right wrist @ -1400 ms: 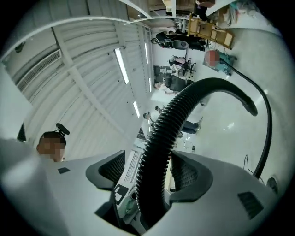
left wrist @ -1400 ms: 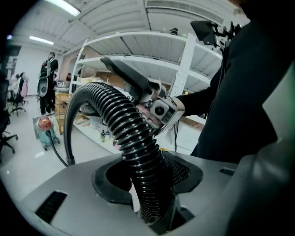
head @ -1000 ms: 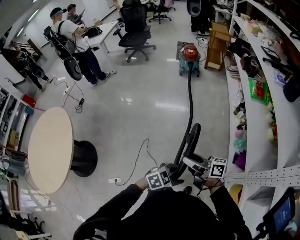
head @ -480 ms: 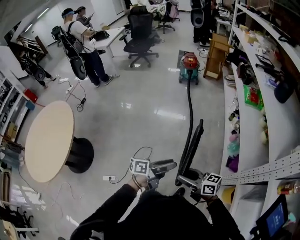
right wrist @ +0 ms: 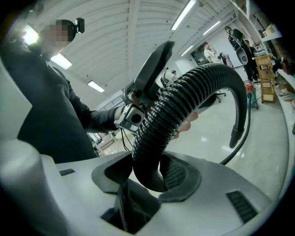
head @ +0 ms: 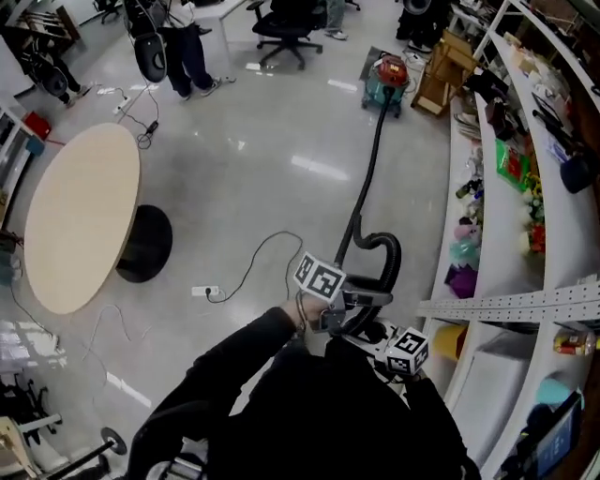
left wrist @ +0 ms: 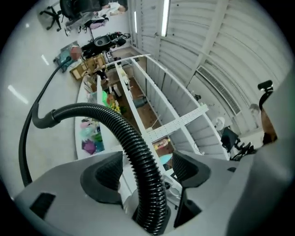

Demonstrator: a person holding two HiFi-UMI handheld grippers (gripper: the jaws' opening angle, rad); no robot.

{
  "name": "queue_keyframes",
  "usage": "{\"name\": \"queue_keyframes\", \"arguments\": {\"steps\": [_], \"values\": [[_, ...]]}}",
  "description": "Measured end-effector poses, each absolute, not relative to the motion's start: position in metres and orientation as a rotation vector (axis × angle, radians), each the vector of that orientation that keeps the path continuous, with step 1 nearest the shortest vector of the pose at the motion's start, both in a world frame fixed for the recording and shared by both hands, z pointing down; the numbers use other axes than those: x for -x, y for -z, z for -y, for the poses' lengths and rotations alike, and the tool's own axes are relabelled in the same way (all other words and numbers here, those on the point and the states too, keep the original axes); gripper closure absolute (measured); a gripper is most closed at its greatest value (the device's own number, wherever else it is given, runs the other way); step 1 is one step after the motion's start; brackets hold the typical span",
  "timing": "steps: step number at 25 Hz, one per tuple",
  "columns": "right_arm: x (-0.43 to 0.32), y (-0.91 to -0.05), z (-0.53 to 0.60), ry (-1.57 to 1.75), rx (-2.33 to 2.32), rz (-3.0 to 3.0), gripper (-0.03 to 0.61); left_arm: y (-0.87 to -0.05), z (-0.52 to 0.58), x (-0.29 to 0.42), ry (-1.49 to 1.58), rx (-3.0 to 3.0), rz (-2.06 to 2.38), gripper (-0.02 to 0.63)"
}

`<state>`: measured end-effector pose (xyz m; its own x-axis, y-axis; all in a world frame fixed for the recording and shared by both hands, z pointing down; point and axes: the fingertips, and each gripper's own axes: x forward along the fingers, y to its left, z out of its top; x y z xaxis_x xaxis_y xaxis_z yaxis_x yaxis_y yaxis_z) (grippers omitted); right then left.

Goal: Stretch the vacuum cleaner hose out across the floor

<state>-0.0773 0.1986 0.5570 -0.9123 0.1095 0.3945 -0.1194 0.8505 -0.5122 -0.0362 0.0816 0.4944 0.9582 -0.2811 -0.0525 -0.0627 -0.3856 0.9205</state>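
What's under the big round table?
A black round base sits on the floor under the round table, poking out on one side. The tabletop covers the rest of it and the floor below, so nothing more shows.

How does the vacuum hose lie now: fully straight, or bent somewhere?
Bent. The hose runs straight over the floor from the vacuum cleaner, but its near end curls up into a hook-shaped arch.

We've got glossy grey floor (head: 244,178). On it: red vacuum cleaner (head: 387,77) at the far end, black hose (head: 367,183) trailing from it, white power strip (head: 208,292) with thin cable (head: 258,253), round table (head: 80,216), office chair (head: 286,23).
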Motion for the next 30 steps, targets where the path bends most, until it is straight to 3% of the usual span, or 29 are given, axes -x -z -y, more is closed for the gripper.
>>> {"name": "queue_keyframes", "arguments": {"steps": [3,5,8,9,10,12,19,24,30], "values": [[0.102,-0.575,-0.227,-0.646,-0.017,2.531,0.391,-0.518,-0.102,0.053,0.194,-1.966,0.316,0.265],[0.108,-0.589,-0.241,-0.565,-0.049,2.471,0.390,-0.526,-0.114,0.060,0.185,-1.988,0.352,0.344],[0.102,-0.610,-0.260,-0.477,-0.066,2.366,0.388,-0.524,-0.145,0.054,0.104,-2.098,0.337,0.376],[0.097,-0.615,-0.266,-0.488,-0.062,2.333,0.359,-0.526,-0.154,0.051,0.047,-2.145,0.339,0.387],[0.091,-0.618,-0.270,-0.528,-0.062,2.307,0.297,-0.530,-0.163,0.048,-0.018,-2.185,0.350,0.402],[0.071,-0.615,-0.274,-0.671,-0.086,2.297,0.247,-0.541,-0.178,0.045,-0.149,-2.253,0.393,0.419],[-0.025,-0.493,-0.219,-1.568,-0.264,2.758,0.245,-0.533,-0.232,0.009,-0.410,-2.545,0.455,0.430],[-0.064,-0.432,-0.190,-1.614,-0.253,2.897,0.239,-0.531,-0.280,-0.053,-0.537,-2.583,0.484,0.428],[-0.087,-0.489,-0.215,-1.904,-0.180,2.751,0.235,-0.578,-0.326,-0.109,-0.708,-2.537,0.552,0.429]]}}
